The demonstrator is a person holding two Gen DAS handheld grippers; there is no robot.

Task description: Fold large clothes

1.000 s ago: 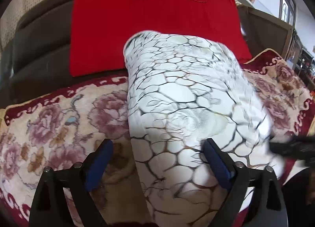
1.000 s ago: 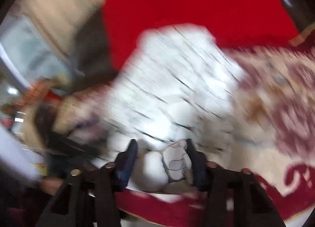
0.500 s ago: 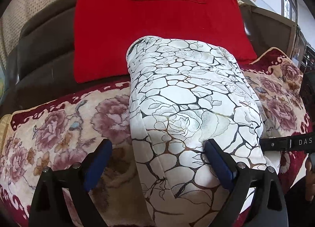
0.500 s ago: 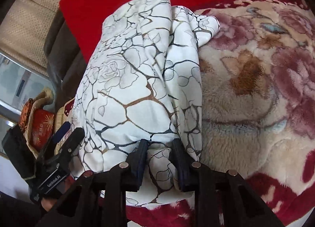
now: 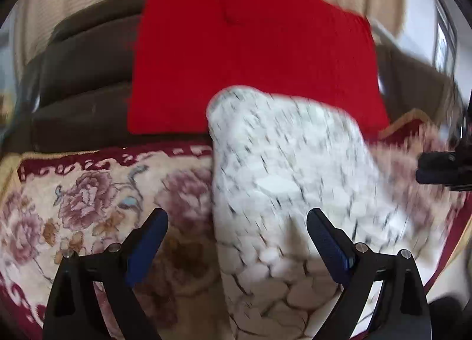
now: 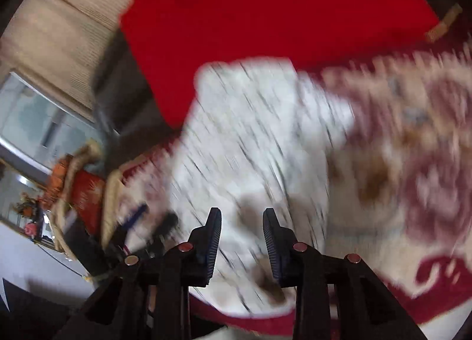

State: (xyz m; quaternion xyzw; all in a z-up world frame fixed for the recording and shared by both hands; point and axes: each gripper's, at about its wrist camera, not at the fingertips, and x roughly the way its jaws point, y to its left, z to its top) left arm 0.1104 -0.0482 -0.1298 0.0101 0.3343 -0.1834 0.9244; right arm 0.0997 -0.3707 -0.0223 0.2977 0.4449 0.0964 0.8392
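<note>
White crackle-print garment lies folded on the floral blanket: soft, light, prone to slipping. Left gripper spread; right gripper just opened, cloth unpinched. Grasp near-edge layers.

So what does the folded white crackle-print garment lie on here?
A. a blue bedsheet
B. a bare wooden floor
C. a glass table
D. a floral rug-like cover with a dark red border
D: in the left wrist view the white garment rests on the floral cover, in front of a red cushion.
</note>
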